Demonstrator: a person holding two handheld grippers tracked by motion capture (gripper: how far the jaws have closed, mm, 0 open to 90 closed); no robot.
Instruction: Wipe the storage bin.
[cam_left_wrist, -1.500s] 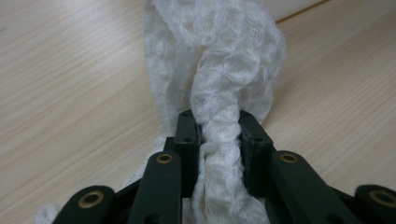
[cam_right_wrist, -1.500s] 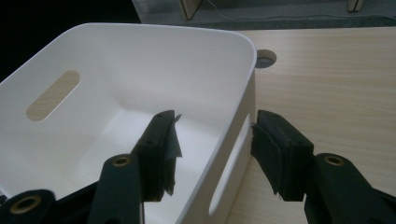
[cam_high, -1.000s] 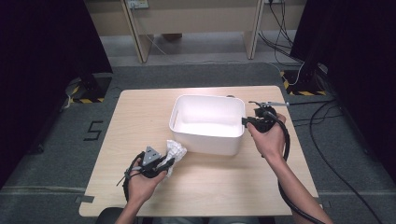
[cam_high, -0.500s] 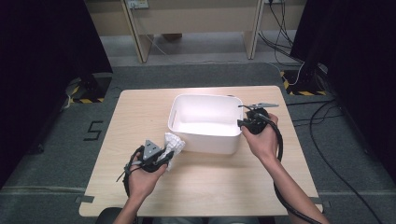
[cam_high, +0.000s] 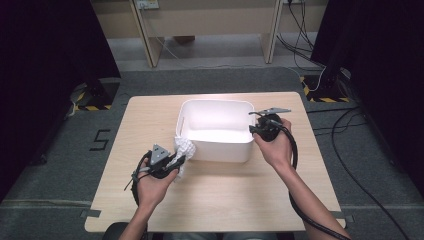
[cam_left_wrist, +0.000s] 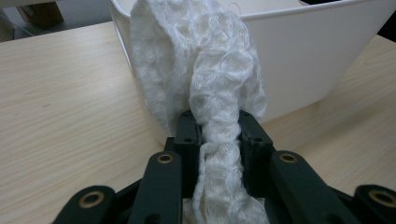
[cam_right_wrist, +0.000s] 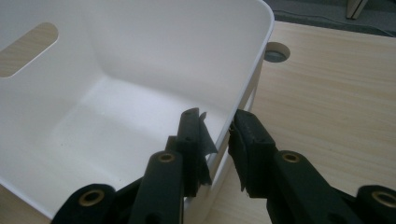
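Note:
A white knitted cloth (cam_high: 183, 148) hangs bunched by the near-left corner of a white plastic bin (cam_high: 215, 102) on the wooden table (cam_high: 225, 200). My left gripper (cam_high: 178, 160) is shut on the cloth. In the left gripper view the cloth (cam_left_wrist: 201, 70) rises from between the jaws of the left gripper (cam_left_wrist: 217, 123) and covers part of the bin's wall (cam_left_wrist: 299, 60). My right gripper (cam_high: 253, 129) is at the bin's right wall. In the right gripper view the right gripper (cam_right_wrist: 217, 119) has one jaw inside the bin (cam_right_wrist: 116, 70) and one outside, clamped on its rim.
A slot handle (cam_right_wrist: 28, 49) is cut in the bin's opposite wall. A round cable hole (cam_right_wrist: 277, 51) sits in the tabletop beyond the bin. Wooden furniture legs (cam_high: 150, 40) stand behind the table, and cables (cam_high: 360, 125) lie on the floor at the right.
My left gripper has lifted the cloth a little and brought it closer to the bin's corner. The right gripper stays on the bin's right wall.

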